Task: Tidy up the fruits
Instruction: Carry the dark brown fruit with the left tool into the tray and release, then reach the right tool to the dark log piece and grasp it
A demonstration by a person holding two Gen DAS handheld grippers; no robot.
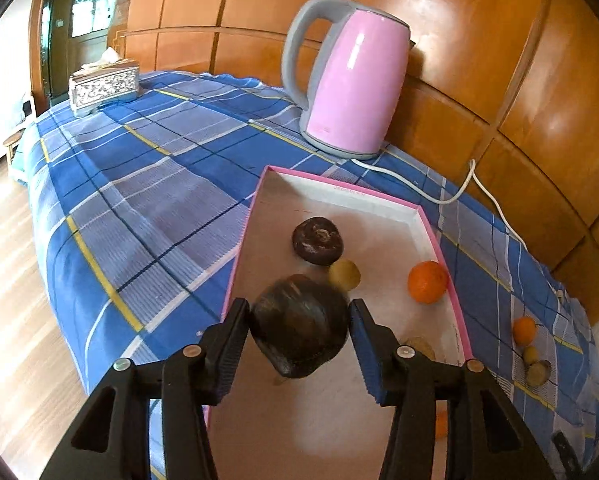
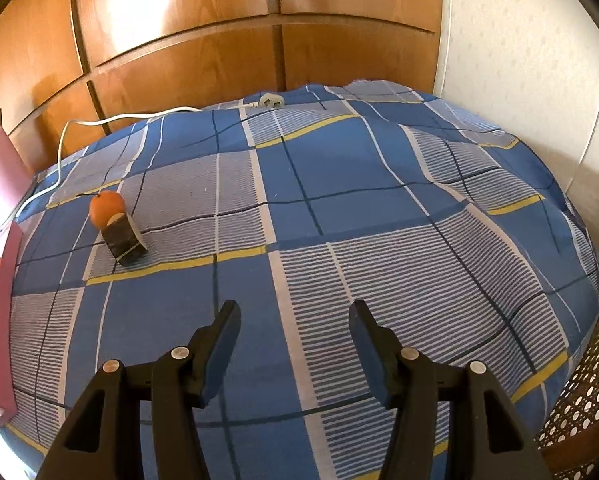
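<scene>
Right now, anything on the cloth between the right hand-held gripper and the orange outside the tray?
Nearly bare in the right wrist view: only checked tablecloth lies before the right hand-held gripper, its jaws apart and empty, until a dark cut fruit piece touching the orange.

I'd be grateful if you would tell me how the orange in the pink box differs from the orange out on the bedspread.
The orange in the box lies inside the pink box, while the orange on the bedspread lies outside it on the checked bedspread. The boxed one sits alone; the other sits close beside a dark brown chunk. Both are round, bright orange and unheld.
</scene>
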